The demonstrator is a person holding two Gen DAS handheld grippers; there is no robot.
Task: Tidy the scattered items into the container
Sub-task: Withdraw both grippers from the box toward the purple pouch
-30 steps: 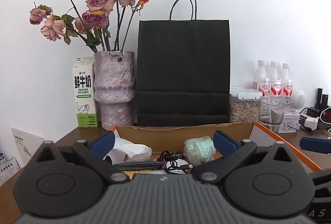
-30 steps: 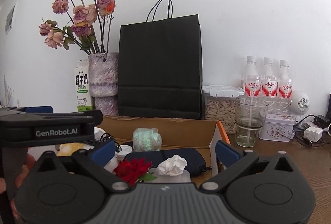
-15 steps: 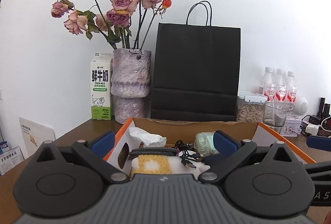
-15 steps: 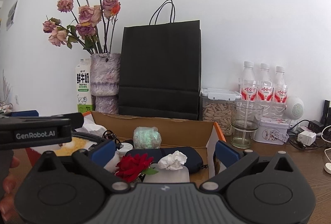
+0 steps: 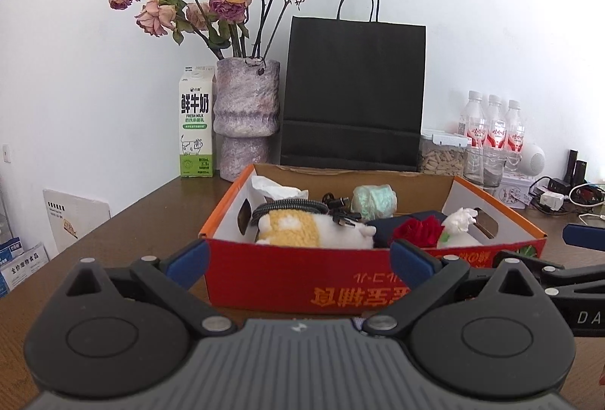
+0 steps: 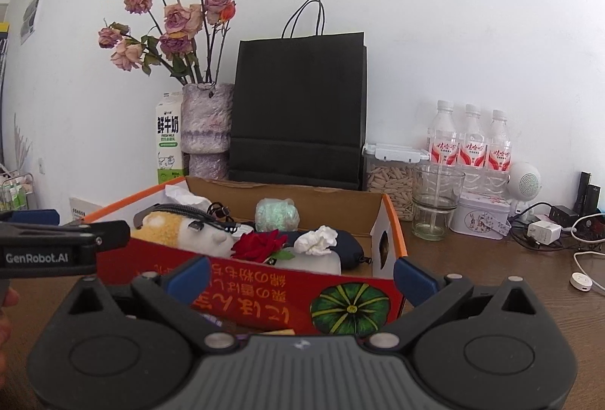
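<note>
A red and orange cardboard box [image 5: 340,281] [image 6: 264,292] sits on the brown table. Inside lie a yellow and white plush pouch [image 5: 302,230] [image 6: 177,226], a red rose [image 5: 418,230] [image 6: 261,245], a crumpled white tissue [image 5: 459,219] [image 6: 315,239], a pale green roll [image 5: 374,198] [image 6: 276,215], a dark pouch [image 6: 348,247] and black cables [image 5: 336,207]. My left gripper [image 5: 298,260] is open in front of the box's near wall, holding nothing. My right gripper [image 6: 300,275] is open too, before the box's near right corner, also without anything in it.
Behind the box stand a black paper bag [image 5: 353,92], a purple vase of dried roses [image 5: 245,118] and a milk carton [image 5: 196,128]. To the right are water bottles [image 6: 470,141], a glass [image 6: 436,198], a seed container [image 6: 389,171], a tin [image 6: 482,219], chargers and cables [image 6: 544,230].
Both grippers have drawn back from over the box toward the table's near side. The box's red front wall now shows. Both stayed open.
</note>
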